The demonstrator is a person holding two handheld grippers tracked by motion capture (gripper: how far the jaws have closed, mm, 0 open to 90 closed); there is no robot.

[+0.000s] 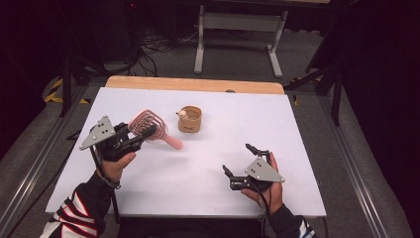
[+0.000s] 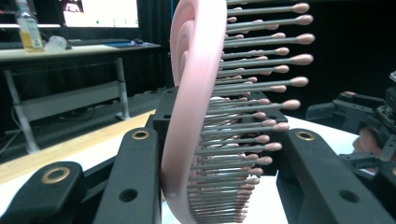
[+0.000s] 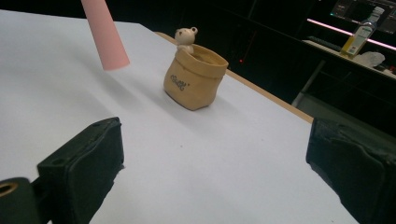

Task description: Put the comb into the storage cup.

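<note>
Pink plastic makes up the hairbrush (image 1: 151, 129), a vented paddle with open slots in its head and rows of grey bristles tipped with small pink balls; we see it raised above the left part of the white table (image 1: 198, 173), head toward the left and handle pointing right and slightly nearer us. We hold it in the left gripper (image 1: 143, 135), whose black jaws close on the head from both sides, and in the left gripper view the brush (image 2: 191, 121) stands edge-on between those jaws with the bristles pointing right. Our right gripper (image 1: 239, 159) sits low over the near right part of the table, well apart from the brush, its jaws spread wide with nothing between them. In the right gripper view the brush's handle (image 3: 105, 37) enters from the top, cut off by the frame, so we cannot tell whether its end touches the table. Near the far middle of the table stands a tan pouch-shaped cup (image 1: 190, 119) with a small bear figure (image 3: 186, 38) on its rim; there is dark lettering on its side, too small for us to read, and from these angles we cannot make out whether it holds anything.
</note>
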